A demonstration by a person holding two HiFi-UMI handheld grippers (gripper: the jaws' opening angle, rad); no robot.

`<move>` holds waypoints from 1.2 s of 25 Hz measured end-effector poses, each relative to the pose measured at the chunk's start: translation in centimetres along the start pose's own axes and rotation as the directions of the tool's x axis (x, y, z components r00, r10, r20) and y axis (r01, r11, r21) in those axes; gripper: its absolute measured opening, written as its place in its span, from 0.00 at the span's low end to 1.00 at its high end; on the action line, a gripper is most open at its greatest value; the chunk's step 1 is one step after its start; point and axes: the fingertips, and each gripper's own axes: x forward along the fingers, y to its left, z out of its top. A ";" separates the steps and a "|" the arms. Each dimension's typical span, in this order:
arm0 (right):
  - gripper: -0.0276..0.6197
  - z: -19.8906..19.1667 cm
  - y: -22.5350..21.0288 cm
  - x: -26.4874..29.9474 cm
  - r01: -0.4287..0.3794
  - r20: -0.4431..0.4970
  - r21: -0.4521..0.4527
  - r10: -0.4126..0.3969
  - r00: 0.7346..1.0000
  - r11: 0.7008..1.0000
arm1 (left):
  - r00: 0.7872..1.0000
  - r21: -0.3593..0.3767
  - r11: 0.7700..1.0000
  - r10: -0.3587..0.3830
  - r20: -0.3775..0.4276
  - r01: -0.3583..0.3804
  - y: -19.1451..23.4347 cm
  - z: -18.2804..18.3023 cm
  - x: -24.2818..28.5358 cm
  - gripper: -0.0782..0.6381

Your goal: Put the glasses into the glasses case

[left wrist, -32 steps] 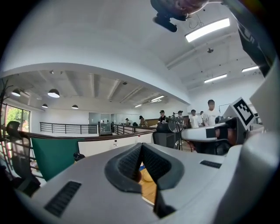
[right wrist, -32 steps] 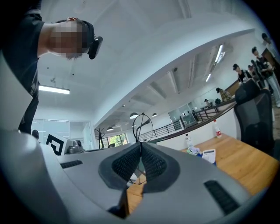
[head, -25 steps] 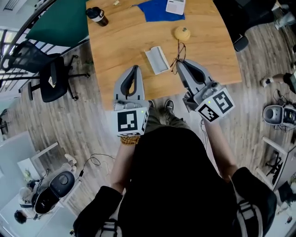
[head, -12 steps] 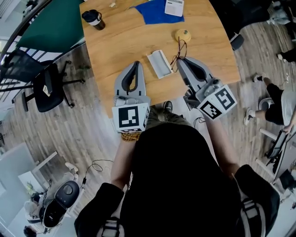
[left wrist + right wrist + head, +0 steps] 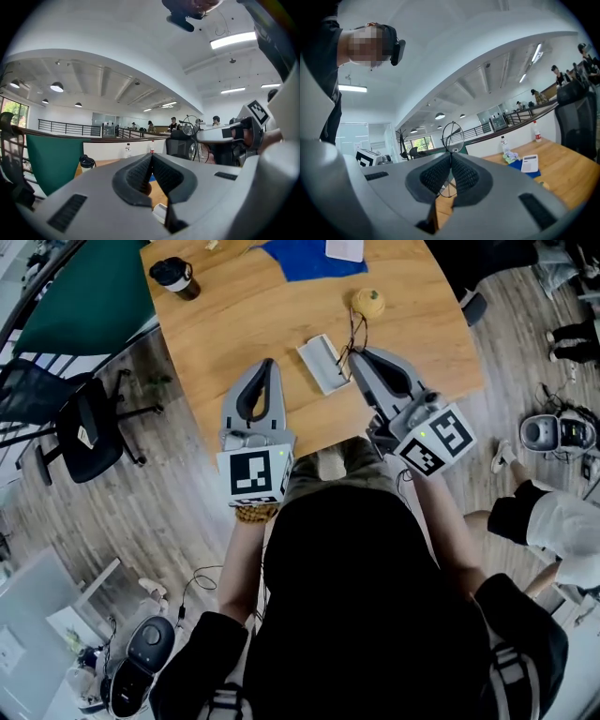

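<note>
The right gripper (image 5: 451, 155) is pinching the thin wire frame of the glasses (image 5: 453, 136), its jaws pressed together on it. One round lens is standing up above the jaw tips and the other is hanging below them. Whether the lower lens is touching the wood cannot be told. Seen from the head view, the glasses are sitting just beside the right edge of the open glasses case (image 5: 322, 364), which is lying on the tabletop (image 5: 234, 324) between the two grippers. The left gripper (image 5: 151, 157) is resting to the left of the case with its jaws meeting and nothing between them. Farther out, a yellow round object (image 5: 367, 302) is sitting beyond the glasses. A blue cloth (image 5: 298, 255) and a dark cup (image 5: 174, 276) are lying near the far edge.
</note>
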 end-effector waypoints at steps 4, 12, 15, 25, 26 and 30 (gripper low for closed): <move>0.07 -1.2 -1.3 0.7 -0.002 -0.038 0.011 0.003 0.999 1.000 | 1.000 -0.021 0.999 0.024 -0.010 -0.024 1.0 -0.6 0.1 0.14; 0.07 -4.1 -2.0 2.1 -0.053 -0.121 -0.006 0.051 0.991 0.999 | 0.999 -0.028 0.999 0.032 -0.033 -0.033 1.2 -2.0 0.2 0.14; 0.07 -5.3 -2.6 2.3 -0.044 -0.143 0.004 0.044 0.989 0.999 | 0.999 -0.031 0.999 0.033 -0.039 -0.034 1.4 -2.3 0.3 0.14; 0.07 -9.0 -4.9 2.5 0.007 -0.194 0.063 0.005 0.981 0.998 | 0.998 -0.037 0.999 0.030 -0.055 -0.033 2.4 -3.3 0.1 0.14; 0.07 -9.4 -5.4 2.4 0.013 -0.204 0.061 0.000 0.979 0.998 | 0.998 -0.040 0.999 0.029 -0.060 -0.032 2.3 -3.5 0.2 0.14; 0.07 -11.0 -6.3 2.2 0.025 -0.233 0.060 -0.011 0.973 0.998 | 0.997 -0.044 0.999 0.022 -0.070 -0.025 2.2 -4.0 0.0 0.14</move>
